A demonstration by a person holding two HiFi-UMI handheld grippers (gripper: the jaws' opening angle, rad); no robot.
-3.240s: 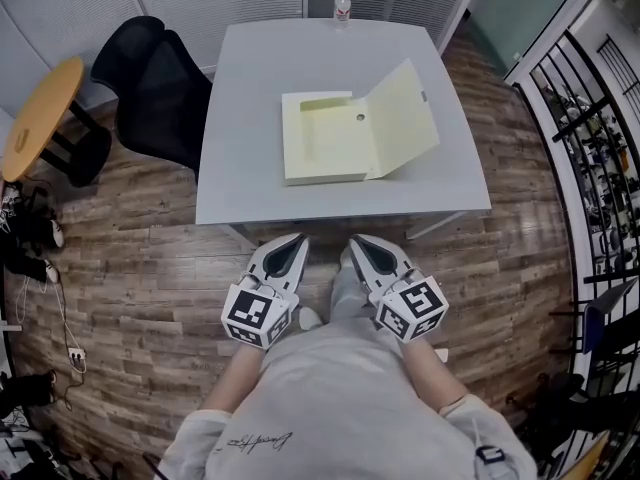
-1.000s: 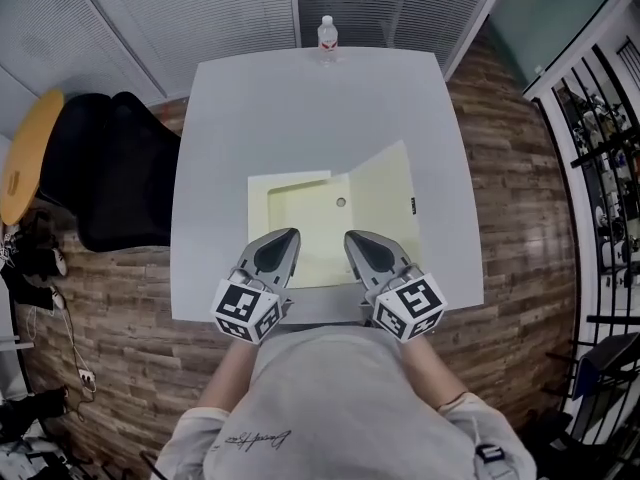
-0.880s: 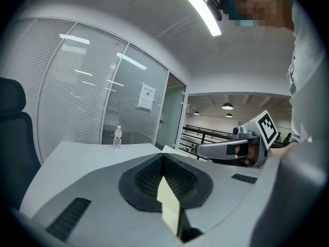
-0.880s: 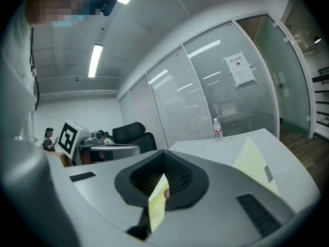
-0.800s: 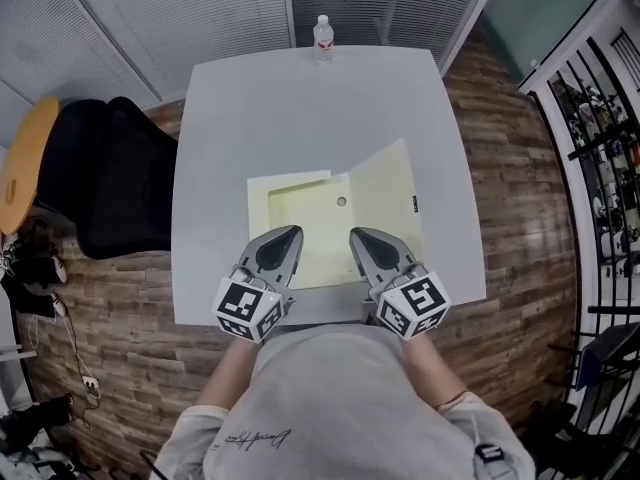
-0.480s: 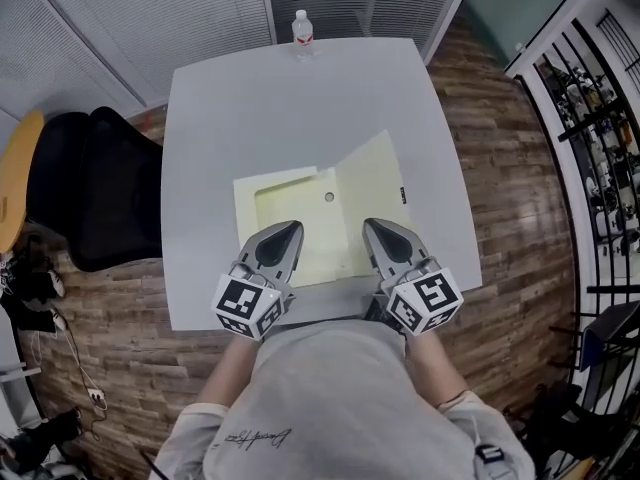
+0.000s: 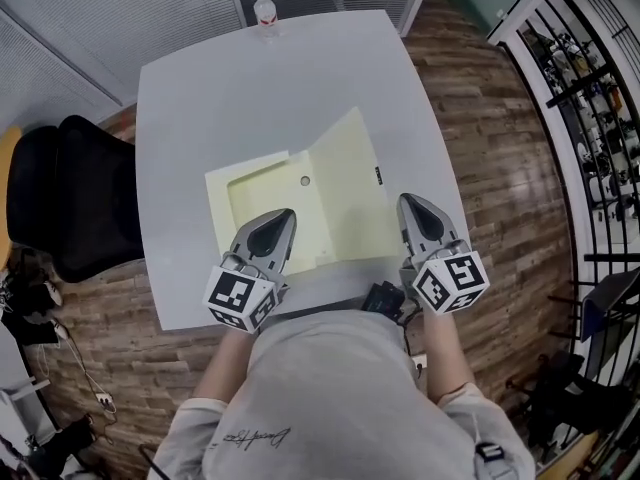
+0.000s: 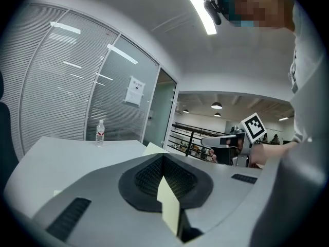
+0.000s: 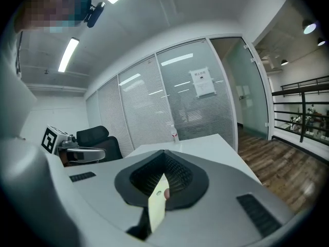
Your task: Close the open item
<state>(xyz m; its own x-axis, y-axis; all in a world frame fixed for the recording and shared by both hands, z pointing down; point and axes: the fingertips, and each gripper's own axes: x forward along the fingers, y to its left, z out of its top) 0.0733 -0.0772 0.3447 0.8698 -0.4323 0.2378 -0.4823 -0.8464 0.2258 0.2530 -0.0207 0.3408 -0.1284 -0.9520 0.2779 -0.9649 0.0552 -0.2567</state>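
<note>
A pale yellow box file lies open on the grey table. Its tray lies flat on the left, and its lid stands tilted up on the right. My left gripper is shut and hovers over the tray's near edge. My right gripper is also shut, just right of the lid's outer edge and apart from it. In the left gripper view a yellow sliver shows through the slit between the jaws. In the right gripper view the same kind of yellow strip shows.
A water bottle stands at the table's far edge. A black office chair is left of the table. Black metal railings run along the right over the wood floor. Slatted glass partitions stand behind the table.
My right gripper has swung out to the right, from over the file's front to beside the lid's outer edge. The left gripper stays over the tray's near edge. The head view has shifted.
</note>
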